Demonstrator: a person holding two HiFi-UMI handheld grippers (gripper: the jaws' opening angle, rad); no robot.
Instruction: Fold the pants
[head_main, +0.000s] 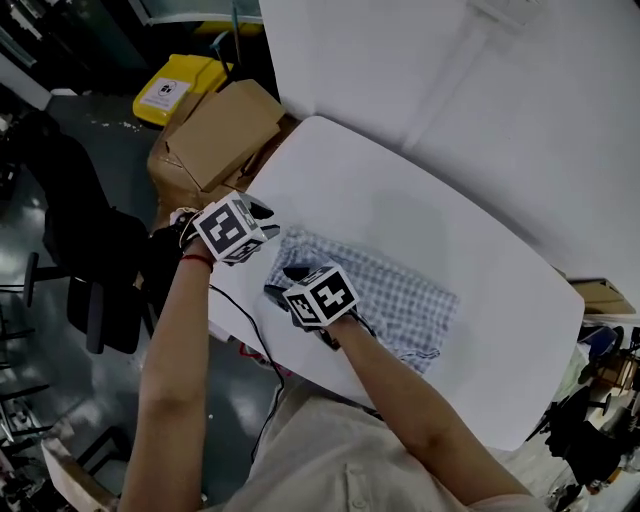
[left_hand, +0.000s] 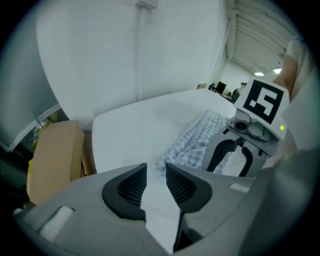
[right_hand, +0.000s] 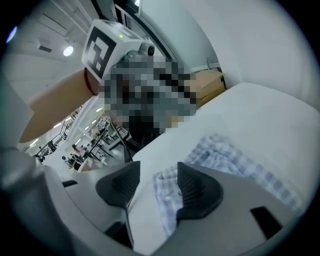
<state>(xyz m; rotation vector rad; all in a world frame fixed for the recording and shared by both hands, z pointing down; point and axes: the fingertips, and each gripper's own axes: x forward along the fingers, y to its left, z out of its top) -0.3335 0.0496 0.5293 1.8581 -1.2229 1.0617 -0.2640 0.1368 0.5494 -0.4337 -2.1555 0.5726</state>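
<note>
- Head view: high overhead, facing steeply down; the whole white table (head_main: 400, 190) fits in frame.
- Left gripper view: low, close to the tabletop, facing across it, with the right gripper (left_hand: 227, 167) at right.
- Right gripper view: low and close, facing the cardboard box (right_hand: 207, 82).
- All three views share the table and the checked pants (head_main: 400, 290).

A white rounded-corner tabletop (head_main: 400, 190), smooth and matte; blue-and-white checked fabric pants (head_main: 400, 295) lying on it, folded flat, near the person's edge
</note>
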